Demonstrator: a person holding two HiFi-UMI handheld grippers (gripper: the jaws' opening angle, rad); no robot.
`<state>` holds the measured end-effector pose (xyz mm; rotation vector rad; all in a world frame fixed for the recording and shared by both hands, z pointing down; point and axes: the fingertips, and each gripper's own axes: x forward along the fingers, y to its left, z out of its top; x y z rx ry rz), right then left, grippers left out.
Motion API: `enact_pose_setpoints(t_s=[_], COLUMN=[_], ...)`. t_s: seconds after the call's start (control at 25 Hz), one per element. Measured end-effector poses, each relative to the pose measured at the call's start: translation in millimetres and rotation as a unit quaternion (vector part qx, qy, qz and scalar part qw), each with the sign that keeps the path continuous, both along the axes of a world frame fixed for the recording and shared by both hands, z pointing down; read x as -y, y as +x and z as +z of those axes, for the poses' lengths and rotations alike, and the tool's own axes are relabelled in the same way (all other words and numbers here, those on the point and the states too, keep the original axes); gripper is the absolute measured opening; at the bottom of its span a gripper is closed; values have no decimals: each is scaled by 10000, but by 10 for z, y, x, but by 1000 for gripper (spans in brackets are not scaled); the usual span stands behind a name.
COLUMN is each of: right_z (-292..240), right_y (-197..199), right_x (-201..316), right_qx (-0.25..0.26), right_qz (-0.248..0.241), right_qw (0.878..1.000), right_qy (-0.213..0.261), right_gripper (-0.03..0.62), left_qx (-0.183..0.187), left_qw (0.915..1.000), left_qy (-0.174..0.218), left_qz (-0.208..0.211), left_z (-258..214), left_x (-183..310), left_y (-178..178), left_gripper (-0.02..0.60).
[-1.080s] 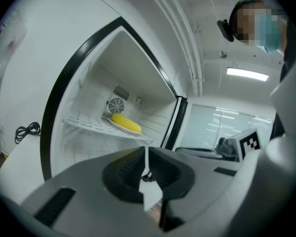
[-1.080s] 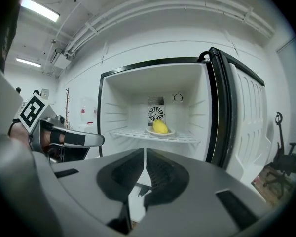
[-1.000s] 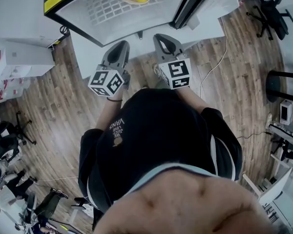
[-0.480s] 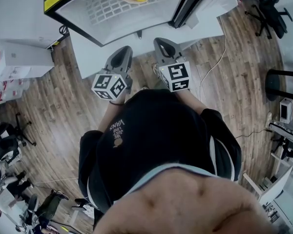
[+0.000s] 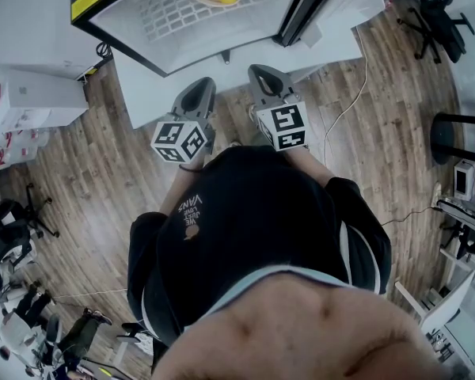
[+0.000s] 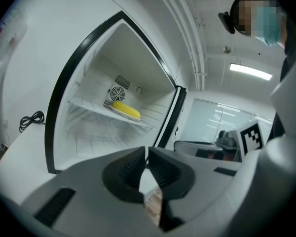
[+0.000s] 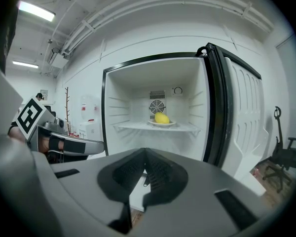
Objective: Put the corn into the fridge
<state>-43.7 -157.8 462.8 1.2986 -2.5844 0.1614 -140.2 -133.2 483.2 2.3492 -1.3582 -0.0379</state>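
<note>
The corn [image 7: 162, 118] is seen as a short, plump cob of bright, even yellow with rounded ends. Its kernels are too small to be made out. It is laid on a shallow white plate [image 7: 163, 124], which is set on the white shelf [image 7: 130, 126] of the open fridge [image 7: 119, 100], just in front of the round fan grille [image 7: 157, 106] in the back wall. Against the white interior it is the only strongly coloured thing. The fridge door [image 7: 239, 107] is swung wide, to the right in the right gripper view.

The left gripper [image 6: 147, 152] is held outside the fridge with its jaws brought together tip to tip, and nothing is gripped between them. The right gripper [image 7: 145, 151] is likewise closed on nothing. Both are held side by side over the wooden floor [image 5: 103, 172], pointed at the fridge opening and well apart from the corn.
</note>
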Motion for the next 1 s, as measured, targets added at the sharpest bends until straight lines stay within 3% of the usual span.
enact_pose_setpoints(t_s=[1.0], right_z=[39], right_y=[91], right_x=[-9], right_qx=[-37], right_qz=[-9], right_qw=[9999], right_qy=[-95], right_gripper=[12], left_qx=[-81], left_qw=[9999], left_qy=[-117], left_qz=[-79], left_z=[55], left_x=[18], left_y=[31], left_gripper=[31])
